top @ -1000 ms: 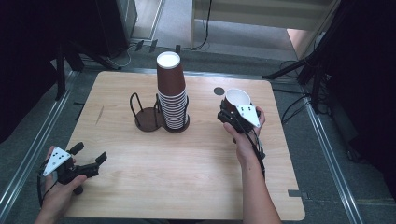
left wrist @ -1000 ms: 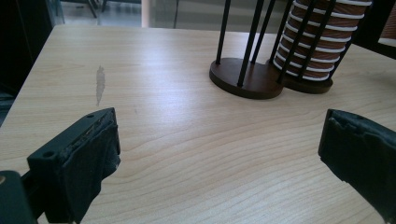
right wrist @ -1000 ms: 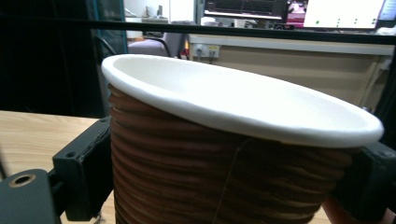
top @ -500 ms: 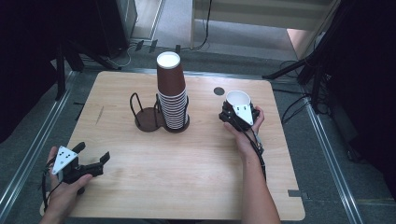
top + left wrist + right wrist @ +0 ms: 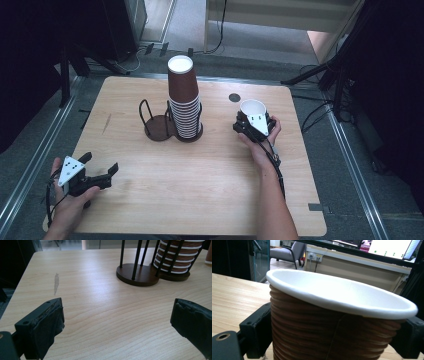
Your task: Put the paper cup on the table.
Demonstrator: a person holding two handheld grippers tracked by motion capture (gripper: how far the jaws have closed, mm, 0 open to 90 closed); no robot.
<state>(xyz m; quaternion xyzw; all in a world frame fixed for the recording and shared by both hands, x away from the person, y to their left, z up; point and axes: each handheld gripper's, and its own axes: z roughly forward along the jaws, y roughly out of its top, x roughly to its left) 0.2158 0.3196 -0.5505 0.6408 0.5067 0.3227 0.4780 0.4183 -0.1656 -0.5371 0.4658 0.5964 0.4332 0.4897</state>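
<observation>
**Ribbed paper cup held upright to the right of the cup stack**

Nearest the person, well to the left of and nearer than the tall stack of brown paper cups (image 5: 184, 100), the left gripper (image 5: 98, 168) hovers low over the pale wooden table (image 5: 200, 190), its two black padded jaws spread wide with only bare wood grain between them.

To the right of the stack, on the same table, the right gripper (image 5: 253, 123) has its jaws closed against the sides of a single brown ribbed paper cup with a white rolled rim (image 5: 337, 322). The cup stands mouth up, its long axis close to vertical, the white inside facing the ceiling. Its wall is corrugated in fine horizontal ridges, with a thin vertical seam running down the near side.

The stack itself is upside down, white base on top, white rims banded along its lower half, standing inside a dark wire holder with a round double base (image 5: 160, 127). Just left of the stack, the holder's other ring is unfilled.
</observation>
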